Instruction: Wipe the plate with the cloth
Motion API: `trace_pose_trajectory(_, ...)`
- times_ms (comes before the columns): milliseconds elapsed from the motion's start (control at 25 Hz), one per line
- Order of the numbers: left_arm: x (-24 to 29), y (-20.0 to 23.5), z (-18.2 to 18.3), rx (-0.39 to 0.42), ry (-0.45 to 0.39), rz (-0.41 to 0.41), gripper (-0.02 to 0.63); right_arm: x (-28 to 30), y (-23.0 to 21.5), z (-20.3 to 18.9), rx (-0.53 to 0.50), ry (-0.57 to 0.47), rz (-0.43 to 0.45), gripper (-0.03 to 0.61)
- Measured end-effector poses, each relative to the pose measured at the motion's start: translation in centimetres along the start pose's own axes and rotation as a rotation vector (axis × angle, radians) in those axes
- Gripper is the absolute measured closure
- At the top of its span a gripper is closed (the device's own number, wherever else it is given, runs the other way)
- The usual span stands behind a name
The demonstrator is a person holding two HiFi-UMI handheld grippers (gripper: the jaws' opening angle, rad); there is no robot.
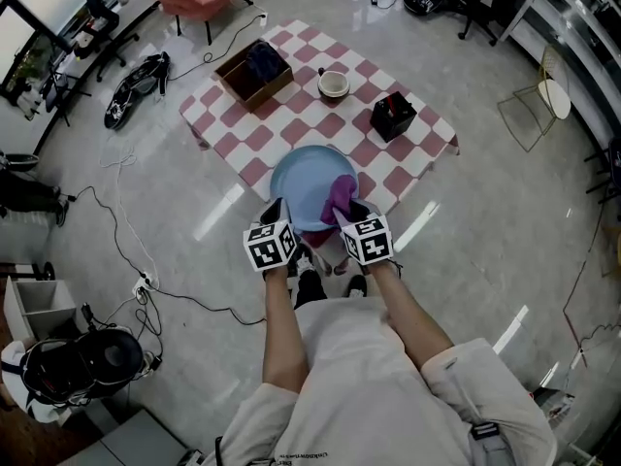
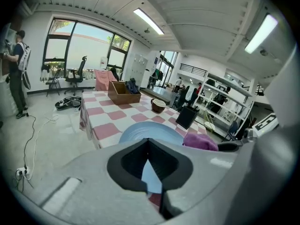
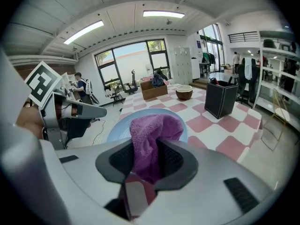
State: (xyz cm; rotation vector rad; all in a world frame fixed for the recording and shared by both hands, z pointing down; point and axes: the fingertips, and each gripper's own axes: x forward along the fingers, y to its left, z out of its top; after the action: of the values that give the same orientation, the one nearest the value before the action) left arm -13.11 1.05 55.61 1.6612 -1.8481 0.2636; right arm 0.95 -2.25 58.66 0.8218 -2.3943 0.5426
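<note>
Both tools are closed: the right gripper [image 3: 147, 159] is clamped on the purple cloth [image 3: 152, 135] over the blue plate [image 1: 303, 178] at the head view's centre, and the left gripper [image 2: 149, 148] apparently pinches its near rim, so pressing down and wiping should come next.

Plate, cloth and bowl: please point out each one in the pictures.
plate [image 1: 297, 184], head view, on its bare blue middle.
cloth [image 3: 152, 135], right gripper view, on the purple fold between the jaws.
bowl [image 1: 333, 84], head view, on its pale inside.
</note>
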Motion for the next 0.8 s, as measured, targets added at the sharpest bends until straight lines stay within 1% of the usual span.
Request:
trace_pose_trajectory(160, -1.6, -2.5, -1.7, 0.021, -0.003, -0.003, 0.604, -2.6, -0.6, -1.1, -0.006, -0.018, 0.010, 0.454)
trace_pose_trajectory(320, -3.3, -4.4, -3.0, 0.012, -0.034, -0.022, 0.604, -4.4, -0.9, -2.8, -0.027, -0.015, 0.029, 0.454)
trace_pose_trajectory(400, -4.1, -5.1, -3.8, 0.026, -0.041, -0.026, 0.604, -5.0, -1.0, -3.6, -0.024, -0.014, 0.040, 0.454)
trace_pose_trajectory(520, -5.3, -5.5, -4.4, 0.059, -0.051, -0.010, 0.603, -5.6, -1.1, -4.1, -0.018, -0.019, 0.052, 0.454)
trace_pose_trajectory(800, -6.6, -5.6, -4.9, 0.072, -0.059, 0.027, 0.603, -7.1, -1.2, -3.9, -0.015, -0.049, 0.049, 0.457)
